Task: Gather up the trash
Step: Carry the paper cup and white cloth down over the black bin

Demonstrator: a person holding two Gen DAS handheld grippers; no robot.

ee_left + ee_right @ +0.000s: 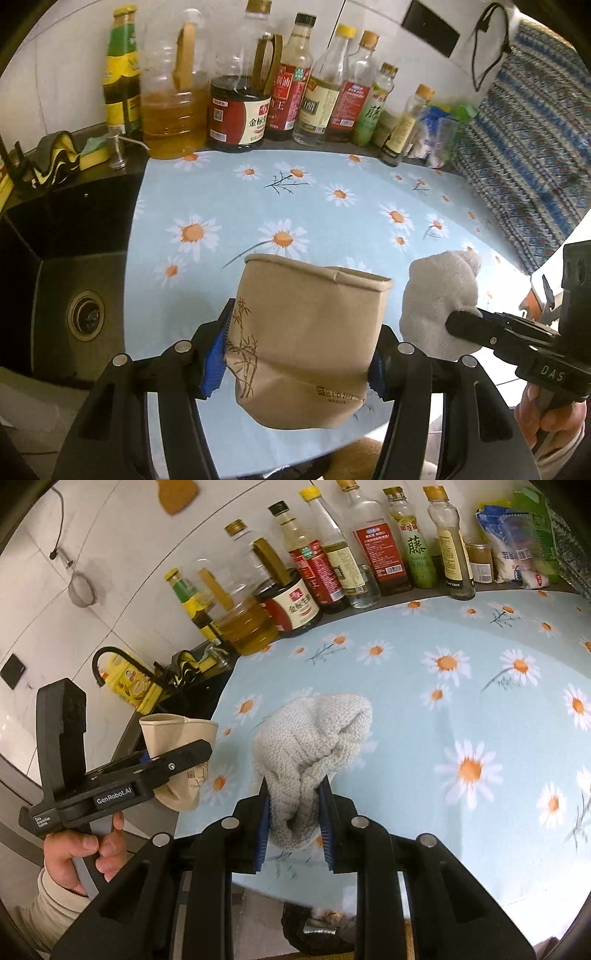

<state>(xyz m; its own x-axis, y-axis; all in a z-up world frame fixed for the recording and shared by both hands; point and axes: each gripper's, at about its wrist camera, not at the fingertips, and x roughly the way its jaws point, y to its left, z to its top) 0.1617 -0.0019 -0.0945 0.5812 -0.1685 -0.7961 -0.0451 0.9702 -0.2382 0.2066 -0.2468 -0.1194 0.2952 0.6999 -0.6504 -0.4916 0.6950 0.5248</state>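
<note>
My left gripper [297, 354] is shut on a crumpled brown paper cup [306, 343] with a bamboo print, held above the front edge of the daisy tablecloth [332, 206]. The cup also shows in the right wrist view [177, 734], clamped in the left gripper [177, 760]. My right gripper [295, 812] is shut on a bunched grey knitted cloth [314, 746], held above the table. In the left wrist view that cloth [439, 295] hangs just right of the cup, with the right gripper [465, 325] behind it.
A row of oil and sauce bottles [240, 92] lines the back wall. A dark sink [81, 280] lies left of the table, with sponges [92, 155] at its rim. Food bags [517, 546] stand at the back right. A dark bin [321, 926] shows below the table's front edge.
</note>
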